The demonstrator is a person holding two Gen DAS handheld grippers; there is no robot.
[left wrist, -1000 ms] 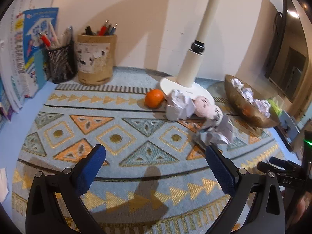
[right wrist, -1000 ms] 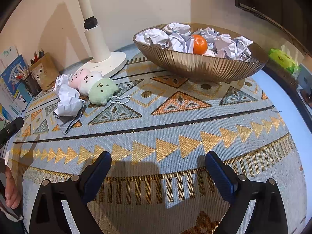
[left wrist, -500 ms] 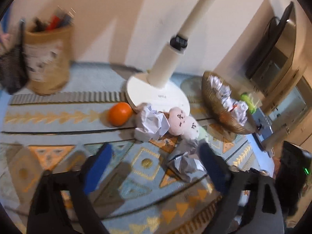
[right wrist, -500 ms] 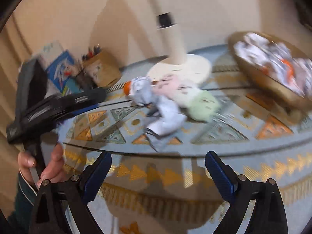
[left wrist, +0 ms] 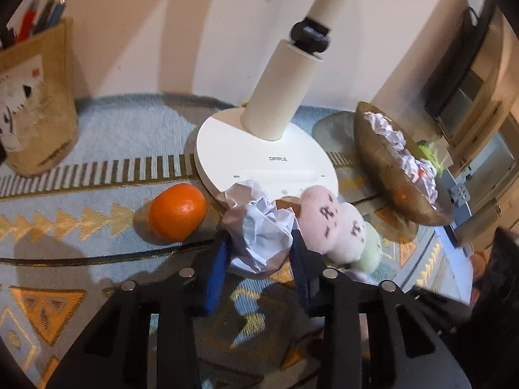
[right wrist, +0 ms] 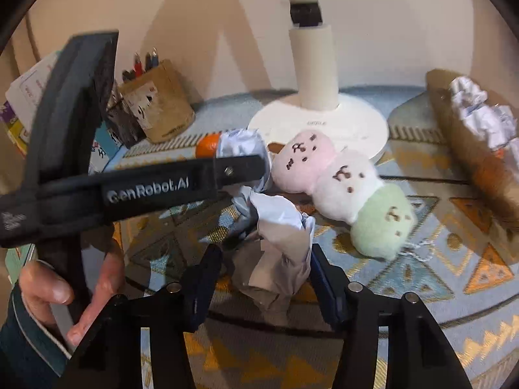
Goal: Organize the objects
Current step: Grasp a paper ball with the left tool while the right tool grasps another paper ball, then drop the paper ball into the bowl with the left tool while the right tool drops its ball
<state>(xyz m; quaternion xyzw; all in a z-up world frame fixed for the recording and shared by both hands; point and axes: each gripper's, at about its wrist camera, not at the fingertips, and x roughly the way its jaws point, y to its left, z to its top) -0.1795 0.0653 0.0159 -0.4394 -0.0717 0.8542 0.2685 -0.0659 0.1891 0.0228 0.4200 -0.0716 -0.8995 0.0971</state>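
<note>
Both tools newly around two paper balls (left wrist: 259, 233) (right wrist: 279, 249).

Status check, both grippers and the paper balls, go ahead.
Left gripper shut on paper ball beside orange. Right gripper shut on second paper wad. Plush toy close alongside; bowl to the right.

The left gripper (left wrist: 259, 249) is hemmed in: an orange (left wrist: 177, 211) just to its left, the lamp base (left wrist: 259, 152) close ahead, the plush toy (left wrist: 337, 227) touching on the right. Near the right gripper (right wrist: 264, 267), the left gripper's body crosses the way forward-left; open patterned surface (right wrist: 438, 275) lies rightward, before the bowl (right wrist: 470, 162).
</note>
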